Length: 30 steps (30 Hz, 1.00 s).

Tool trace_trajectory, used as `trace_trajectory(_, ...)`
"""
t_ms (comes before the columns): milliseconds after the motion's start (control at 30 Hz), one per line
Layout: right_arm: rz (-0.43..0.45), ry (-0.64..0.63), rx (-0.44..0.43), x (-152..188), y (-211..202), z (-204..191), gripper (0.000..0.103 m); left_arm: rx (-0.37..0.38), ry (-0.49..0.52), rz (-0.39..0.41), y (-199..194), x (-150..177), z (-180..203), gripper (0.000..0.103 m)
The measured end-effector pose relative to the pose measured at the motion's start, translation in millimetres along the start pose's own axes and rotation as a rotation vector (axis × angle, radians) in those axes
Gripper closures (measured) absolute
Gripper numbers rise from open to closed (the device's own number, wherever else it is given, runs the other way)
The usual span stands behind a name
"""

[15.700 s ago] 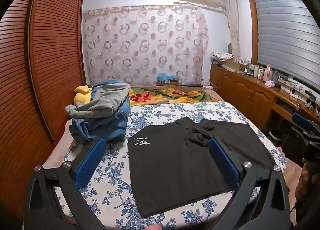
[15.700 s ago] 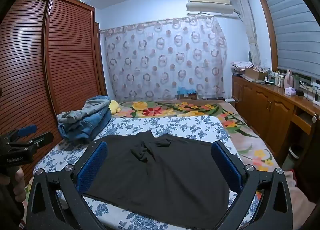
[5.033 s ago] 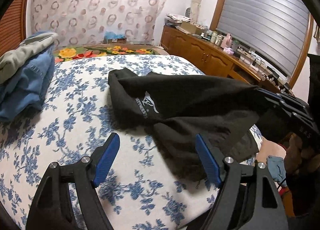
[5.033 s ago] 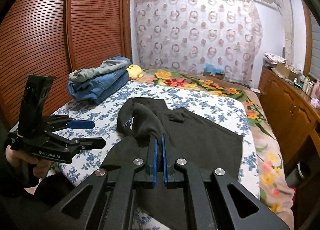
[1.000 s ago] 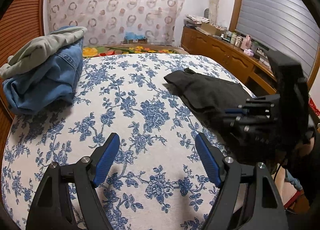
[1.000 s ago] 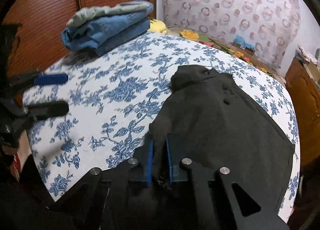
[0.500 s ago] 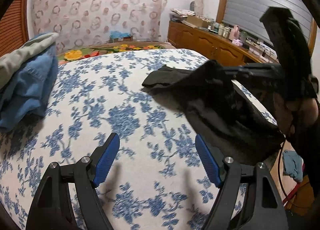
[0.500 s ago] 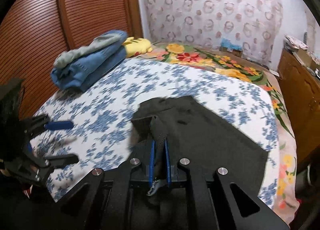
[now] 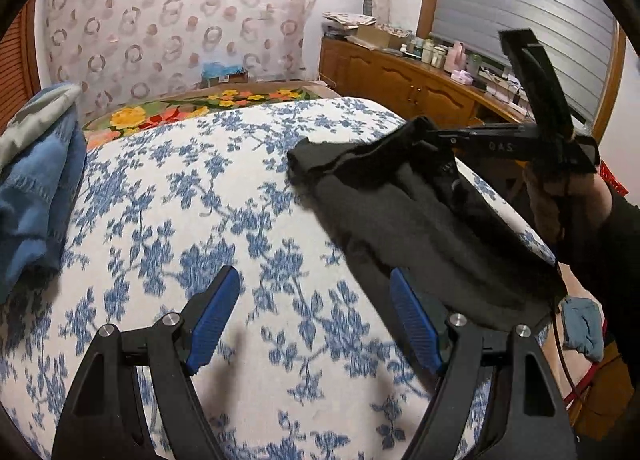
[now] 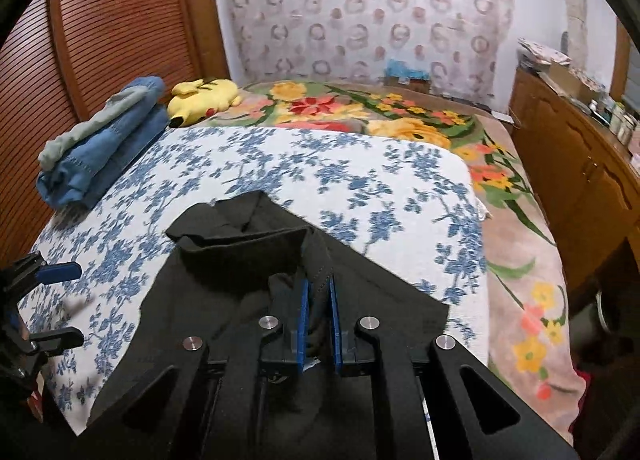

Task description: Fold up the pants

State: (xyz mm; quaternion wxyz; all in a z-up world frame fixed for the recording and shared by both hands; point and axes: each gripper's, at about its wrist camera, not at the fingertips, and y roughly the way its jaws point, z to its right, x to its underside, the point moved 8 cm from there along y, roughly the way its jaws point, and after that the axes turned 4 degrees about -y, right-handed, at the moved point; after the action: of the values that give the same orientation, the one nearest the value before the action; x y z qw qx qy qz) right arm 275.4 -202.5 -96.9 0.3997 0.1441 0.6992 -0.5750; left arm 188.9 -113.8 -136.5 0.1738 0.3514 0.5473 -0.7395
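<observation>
Right gripper point(image 10: 317, 292) clamped on a bunched edge of the black pants point(image 10: 240, 260), lifting that edge off the blue-flowered bedspread point(image 10: 280, 163); rest of the pants lying on the bed's near right side. Left gripper point(image 9: 312, 300) spread wide, holding nothing, above bare bedspread just beside the pants. Folded jeans point(image 10: 104, 147) well apart at far left.

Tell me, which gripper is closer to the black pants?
The right one. The right gripper is shut on a fold of the black pants, lifting it. The left gripper is open and empty over the flowery bedspread beside them.
</observation>
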Motion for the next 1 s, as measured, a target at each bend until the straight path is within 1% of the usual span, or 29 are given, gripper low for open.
trace_trajectory(67, 0.009, 0.020, 0.021, 0, 0, 6, 0.094, 0.000, 0.010, -0.003, 5, -7, 2, 0.024)
trace_trajectory(133, 0.014, 0.041, 0.047, 2, -1, 12, 0.090, 0.007, 0.023, -0.007, 11, -15, 4, 0.024)
trace_trajectory(233, 0.030, 0.047, 0.055, 2, -8, 18, 0.086, -0.002, 0.053, -0.010, 22, -30, 5, 0.024)
trace_trajectory(300, 0.038, 0.034, 0.044, 3, -11, 18, 0.083, -0.003, 0.068, -0.012, 28, -38, 6, 0.024)
trace_trajectory(367, 0.042, 0.029, 0.026, 5, -12, 16, 0.076, -0.006, 0.080, -0.024, 37, -45, 7, 0.024)
trace_trajectory(400, 0.040, 0.028, 0.015, 6, -11, 15, 0.068, -0.007, 0.083, -0.029, 40, -48, 6, 0.024)
trace_trajectory(433, 0.036, 0.023, 0.002, 7, -11, 14, 0.062, -0.009, 0.084, -0.035, 45, -51, 5, 0.024)
trace_trajectory(500, 0.016, 0.011, -0.031, 8, -7, 10, 0.061, -0.014, 0.083, -0.047, 52, -55, 3, 0.024)
trace_trajectory(667, -0.026, -0.028, -0.068, 11, 3, 1, 0.061, -0.027, 0.072, -0.076, 76, -70, -2, 0.024)
trace_trajectory(867, -0.056, -0.078, -0.077, 10, 11, 0, 0.062, -0.060, 0.098, -0.102, 105, -86, -3, 0.024)
trace_trajectory(1000, -0.056, -0.091, -0.069, 9, 12, 1, 0.062, -0.089, 0.091, -0.118, 120, -93, -10, 0.024)
